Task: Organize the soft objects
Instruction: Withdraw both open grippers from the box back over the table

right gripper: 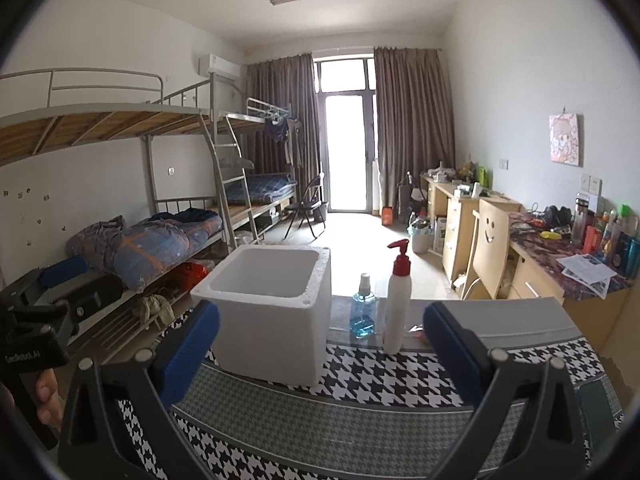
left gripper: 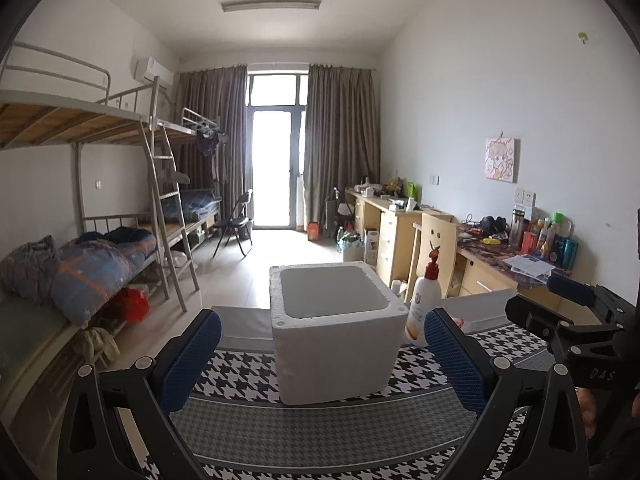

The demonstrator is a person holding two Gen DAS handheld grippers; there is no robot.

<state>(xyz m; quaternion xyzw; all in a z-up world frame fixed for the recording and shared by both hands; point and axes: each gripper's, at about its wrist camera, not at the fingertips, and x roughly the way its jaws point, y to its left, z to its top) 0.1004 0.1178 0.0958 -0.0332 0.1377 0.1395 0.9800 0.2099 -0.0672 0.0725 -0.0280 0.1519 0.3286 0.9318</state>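
Left claw (left gripper: pixel 322 364): spread open, holding nothing. Right claw (right gripper: pixel 320 350): same. Foam box (left gripper: pixel 334 330): upright on houndstooth tabletop (right gripper: pixel 384 376), apparently empty. Pump bottle (right gripper: pixel 397 304) just beside it.

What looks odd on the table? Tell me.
Nothing is spilled or tipped. The foam box, pump bottle and blue spray bottle stand upright on the houndstooth cloth. No soft objects are visible.

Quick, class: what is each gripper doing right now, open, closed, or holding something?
Left gripper: open, holding nothing; the foam box stands beyond its fingers.
Right gripper: open, holding nothing.
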